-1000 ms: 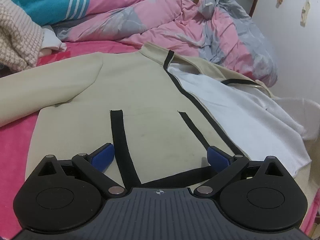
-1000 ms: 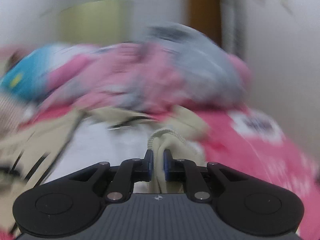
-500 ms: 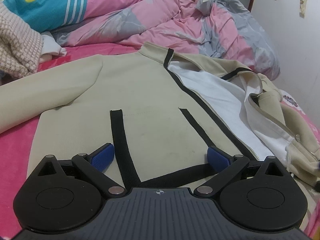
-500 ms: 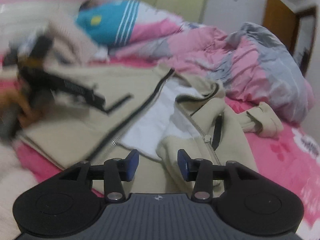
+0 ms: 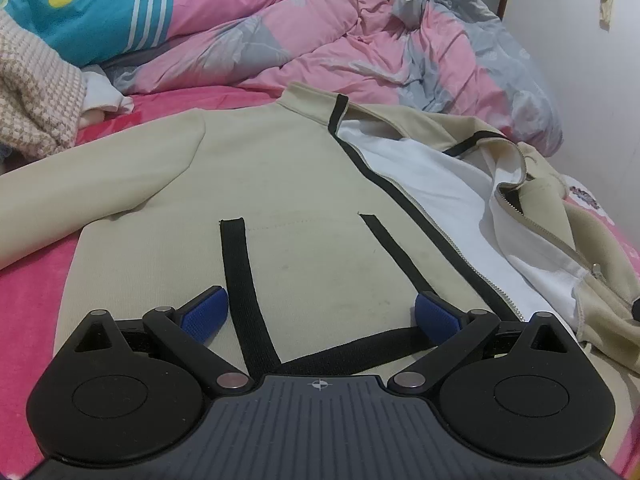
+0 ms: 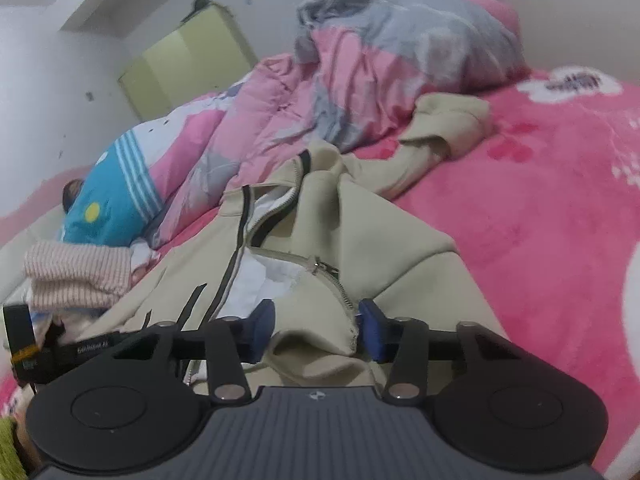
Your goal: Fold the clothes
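Beige jacket (image 5: pixel 280 184) on bed (image 6: pixel 540 220): unzipped, one front crumpled, sleeves unfolded; left gripper (image 5: pixel 322 316) and right gripper (image 6: pixel 316 326) fingers apart, empty.

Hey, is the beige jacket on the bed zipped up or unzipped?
Unzipped: the beige jacket lies open, white lining showing between its separated zipper edges.
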{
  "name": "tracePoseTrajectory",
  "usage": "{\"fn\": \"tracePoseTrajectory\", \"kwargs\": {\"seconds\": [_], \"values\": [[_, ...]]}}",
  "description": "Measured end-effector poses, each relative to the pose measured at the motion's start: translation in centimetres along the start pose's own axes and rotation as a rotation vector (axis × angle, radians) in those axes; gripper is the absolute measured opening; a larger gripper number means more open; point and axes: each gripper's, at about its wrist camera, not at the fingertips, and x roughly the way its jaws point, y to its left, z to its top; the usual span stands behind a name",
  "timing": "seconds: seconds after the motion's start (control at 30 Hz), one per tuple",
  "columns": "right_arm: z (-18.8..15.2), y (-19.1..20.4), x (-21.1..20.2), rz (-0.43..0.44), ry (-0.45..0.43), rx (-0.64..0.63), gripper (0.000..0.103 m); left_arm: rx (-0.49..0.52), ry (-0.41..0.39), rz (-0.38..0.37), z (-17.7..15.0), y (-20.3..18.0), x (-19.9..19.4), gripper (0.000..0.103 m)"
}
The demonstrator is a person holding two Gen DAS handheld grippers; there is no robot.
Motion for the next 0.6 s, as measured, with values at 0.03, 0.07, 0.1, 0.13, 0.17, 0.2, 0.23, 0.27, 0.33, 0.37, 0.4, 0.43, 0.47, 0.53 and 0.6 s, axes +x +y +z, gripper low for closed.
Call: {"fn": "tracePoseTrajectory", "kwargs": {"seconds": [0.03, 0.07, 0.1, 0.13, 0.17, 0.2, 0.23, 0.27, 0.33, 0.37, 0.4, 0.43, 0.47, 0.53, 0.6], "values": [[-0.1, 0.3, -0.1, -0.001, -0.003, -0.014, 0.037, 0.000, -0.001, 0.000, 0.0, 0.0, 0.0, 0.101], [-0.2, 0.5, -0.2, -0.001, -0.006, -0.028, 0.028, 0.000, -0.002, -0.001, -0.1, 0.0, 0.0, 0.101], [-0.2, 0.8, -0.1, -0.005, -0.006, -0.043, 0.027, -0.002, -0.003, -0.002, -0.1, 0.1, 0.0, 0.101], [-0.1, 1.0, 0.0, -0.006, -0.011, -0.063, 0.024, -0.003, -0.004, -0.004, -0.1, 0.1, 0.0, 0.101], [-0.4, 1.4, -0.4, -0.009, -0.020, -0.076, 0.017, -0.006, -0.005, -0.007, -0.1, 0.2, 0.0, 0.101], [-0.5, 1.8, -0.6, -0.002, -0.023, -0.096, 0.015, -0.009, -0.006, -0.010, -0.1, 0.2, 0.0, 0.101], [-0.5, 2.2, -0.7, 0.007, -0.025, -0.118, 0.010, -0.012, -0.007, -0.014, -0.1, 0.3, 0.1, 0.102], [-0.5, 2.7, -0.8, 0.016, -0.026, -0.140, 0.006, -0.014, -0.008, -0.016, -0.1, 0.4, 0.1, 0.102], [-0.5, 3.6, -1.1, 0.034, -0.028, -0.185, 0.006, -0.016, -0.010, -0.019, -0.1, 0.4, 0.0, 0.102], [-0.7, 4.2, -1.3, 0.016, -0.038, -0.224, 0.006, -0.018, -0.011, -0.021, -0.2, 0.4, 0.0, 0.102], [-0.8, 4.4, -1.4, -0.003, -0.043, -0.238, 0.006, -0.019, -0.013, -0.023, -0.2, 0.5, 0.0, 0.102], [-0.8, 4.5, -1.4, -0.020, -0.048, -0.246, 0.007, -0.021, -0.014, -0.025, -0.2, 0.5, 0.0, 0.102], [-0.7, 4.2, -1.4, -0.048, -0.053, -0.225, 0.009, -0.024, -0.015, -0.028, -0.2, 0.6, 0.0, 0.102], [-0.3, 3.0, -1.2, -0.066, -0.046, -0.163, 0.021, -0.029, -0.017, -0.034, -0.1, 0.7, 0.0, 0.102], [0.1, 1.7, -0.7, -0.070, -0.023, -0.099, 0.035, -0.035, -0.019, -0.040, -0.1, 0.8, -0.1, 0.102]]}}
